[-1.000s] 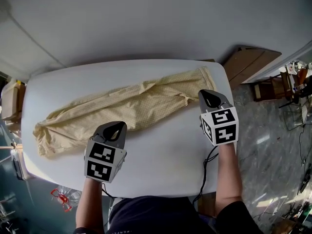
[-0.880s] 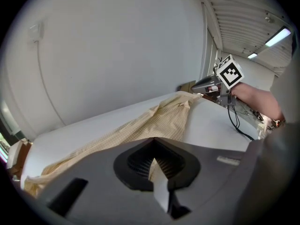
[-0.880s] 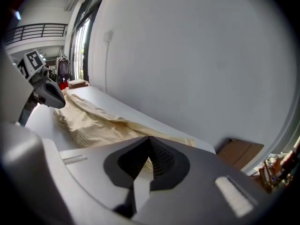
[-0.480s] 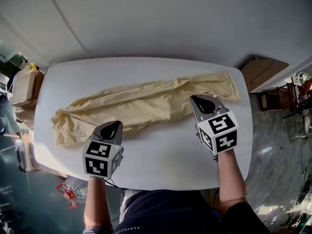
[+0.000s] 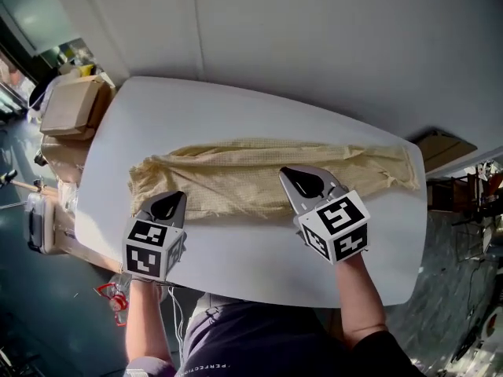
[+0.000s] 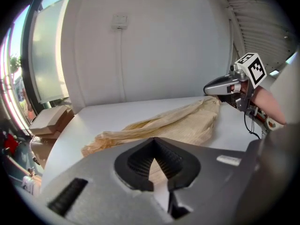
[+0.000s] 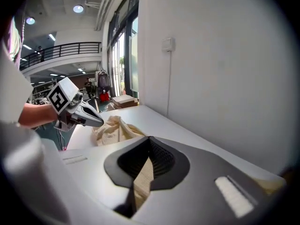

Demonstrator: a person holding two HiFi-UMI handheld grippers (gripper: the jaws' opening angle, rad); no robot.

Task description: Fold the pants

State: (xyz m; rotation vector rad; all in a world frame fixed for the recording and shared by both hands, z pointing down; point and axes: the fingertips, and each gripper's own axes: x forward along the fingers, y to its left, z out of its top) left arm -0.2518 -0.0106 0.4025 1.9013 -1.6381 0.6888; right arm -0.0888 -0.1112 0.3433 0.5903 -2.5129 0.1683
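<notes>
Head view showed both hands had shifted left along the pants [image 5: 236, 181]. The left hand-held gripper [image 5: 171, 201] was at their left end and the right hand-held gripper [image 5: 292, 176] mid-length, jaws together, apparently empty. Pants lay unfolded across the tabletop [image 5: 236, 269], no fold started.

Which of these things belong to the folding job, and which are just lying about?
Part of the job:
- pants
- left tongs
- right tongs
- table

Just lying about:
- cardboard boxes beside the table
- wall switch
</notes>
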